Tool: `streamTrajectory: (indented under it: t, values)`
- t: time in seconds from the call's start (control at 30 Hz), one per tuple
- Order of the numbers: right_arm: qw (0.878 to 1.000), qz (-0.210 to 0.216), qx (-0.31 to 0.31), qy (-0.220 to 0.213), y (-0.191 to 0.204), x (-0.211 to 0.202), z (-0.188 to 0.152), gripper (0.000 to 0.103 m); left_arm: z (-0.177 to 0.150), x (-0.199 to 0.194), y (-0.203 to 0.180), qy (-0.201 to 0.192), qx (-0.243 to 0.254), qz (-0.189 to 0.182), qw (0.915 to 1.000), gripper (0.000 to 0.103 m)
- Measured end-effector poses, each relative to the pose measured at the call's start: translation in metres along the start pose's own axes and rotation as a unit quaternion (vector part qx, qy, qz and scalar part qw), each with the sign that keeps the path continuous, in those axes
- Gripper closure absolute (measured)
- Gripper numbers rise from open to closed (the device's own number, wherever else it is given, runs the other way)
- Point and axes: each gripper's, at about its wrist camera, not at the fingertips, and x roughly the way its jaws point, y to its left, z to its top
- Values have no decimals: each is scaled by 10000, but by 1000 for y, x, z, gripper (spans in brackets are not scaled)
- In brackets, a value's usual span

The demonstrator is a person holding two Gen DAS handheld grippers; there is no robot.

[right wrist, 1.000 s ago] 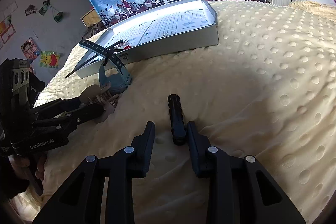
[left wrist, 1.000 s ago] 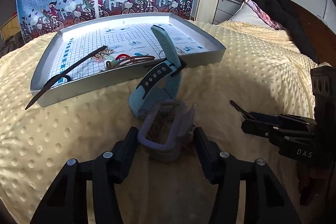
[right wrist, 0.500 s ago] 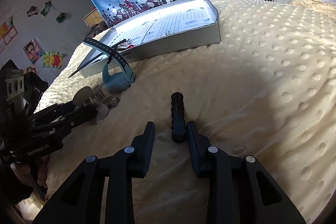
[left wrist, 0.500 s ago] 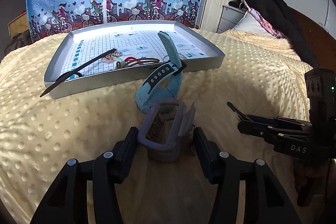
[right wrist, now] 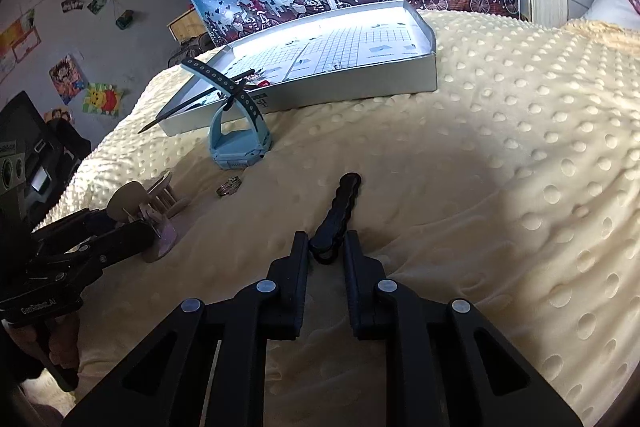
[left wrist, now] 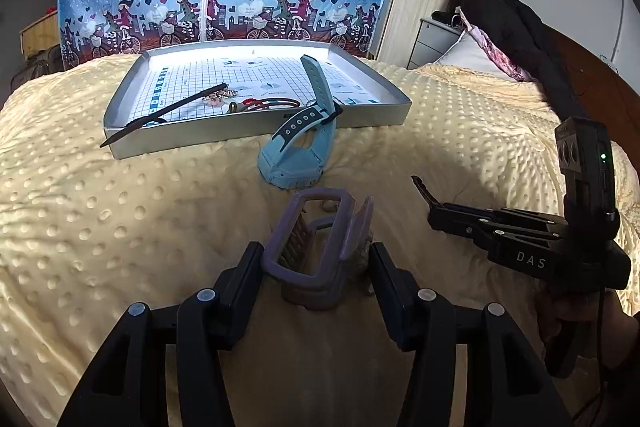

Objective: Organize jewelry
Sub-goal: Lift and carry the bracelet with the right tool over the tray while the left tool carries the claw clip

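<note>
Jaws of the left gripper (left wrist: 316,259) are pinched on a purple hair claw (left wrist: 316,247) above the bed (left wrist: 120,227), near the blue watch (left wrist: 298,155); those of the right gripper (right wrist: 326,251) are closed around a black clip (right wrist: 338,211), well short of the tray (left wrist: 256,131).
</note>
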Motion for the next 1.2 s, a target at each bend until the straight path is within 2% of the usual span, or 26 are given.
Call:
streamTrajectory:
  t: [0.4,0.67,1.0,1.2]
  values:
    - [9977,88,-594,-330,21,-22,-2,88,-9,-10,7,-154,-170,48,9997,53]
    - [9974,165,-554,-424,23,-36,-5,88,-8,-11,8,-172,-176,59,9997,53]
    - [9943,-44,-736,-765,31,-53,-5,88,-3,-29,10,-200,-330,-219,9990,53]
    - [9916,23,-820,-996,42,-67,-4,88,5,-50,23,-249,-592,-334,9974,53]
